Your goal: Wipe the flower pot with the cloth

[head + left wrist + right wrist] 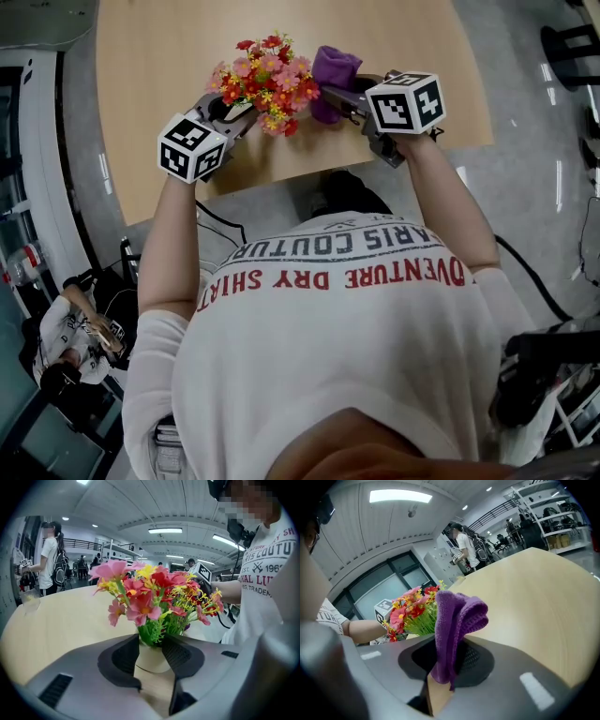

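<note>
Flower pot (pixel 148 662), small and cream-coloured, is gripped by the left gripper (pixel 153 654): the jaws are drawn partway together, and each dark pad is pressed against one side of the pot's rounded body. A bunch of pink, red and yellow flowers (pixel 155 595) with green stems rises out of the pot, above the jaws. Pale wood of the counter (pixel 61 617) is seen below the pot's base, between the jaws; whether the base rests on the counter or hangs above it cannot be told.

In the head view the pot itself is covered by the flowers, which are placed near the counter's near edge, between the two grippers. The left gripper reaches them from the lower left, its marker cube (pixel 192 146) being the part nearest the person.

A purple cloth (pixel 455 617) is clamped in the right gripper (pixel 447 661). Its jaws are closed narrowly on the lower part of the cloth, and the rest stands up above them in thick folds. From the head view the cloth is seen just to the right of the flowers, against their edge. Contact between cloth and pot cannot be made out in any view. In the right gripper view the flowers appear beyond the cloth, to its left.
</note>
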The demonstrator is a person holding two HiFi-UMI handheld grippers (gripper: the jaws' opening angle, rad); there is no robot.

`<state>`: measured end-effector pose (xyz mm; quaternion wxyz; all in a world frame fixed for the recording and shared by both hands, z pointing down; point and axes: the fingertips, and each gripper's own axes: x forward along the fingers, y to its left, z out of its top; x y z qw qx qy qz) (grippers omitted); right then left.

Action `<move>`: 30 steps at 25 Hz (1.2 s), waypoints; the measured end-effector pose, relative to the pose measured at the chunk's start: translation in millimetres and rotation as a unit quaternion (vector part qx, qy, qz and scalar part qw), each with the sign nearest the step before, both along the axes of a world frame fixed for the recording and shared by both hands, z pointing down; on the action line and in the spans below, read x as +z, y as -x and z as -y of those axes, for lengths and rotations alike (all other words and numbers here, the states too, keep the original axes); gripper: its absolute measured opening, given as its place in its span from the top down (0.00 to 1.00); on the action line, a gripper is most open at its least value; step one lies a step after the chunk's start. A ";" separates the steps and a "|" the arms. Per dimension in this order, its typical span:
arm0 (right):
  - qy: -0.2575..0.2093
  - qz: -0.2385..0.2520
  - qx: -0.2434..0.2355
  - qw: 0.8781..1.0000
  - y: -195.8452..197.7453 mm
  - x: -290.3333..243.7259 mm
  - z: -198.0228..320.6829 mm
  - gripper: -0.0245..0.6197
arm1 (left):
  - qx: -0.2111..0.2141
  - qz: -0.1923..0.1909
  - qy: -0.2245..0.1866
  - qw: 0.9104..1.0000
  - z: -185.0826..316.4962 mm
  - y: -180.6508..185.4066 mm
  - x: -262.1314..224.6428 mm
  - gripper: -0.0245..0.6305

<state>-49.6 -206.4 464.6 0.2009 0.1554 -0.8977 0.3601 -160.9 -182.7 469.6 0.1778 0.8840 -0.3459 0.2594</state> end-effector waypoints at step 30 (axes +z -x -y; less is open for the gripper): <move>0.027 -0.058 -0.132 0.989 19.6 45.0 21.8 0.85 | 0.017 -0.002 -0.001 1.000 4.3 4.6 6.0 0.73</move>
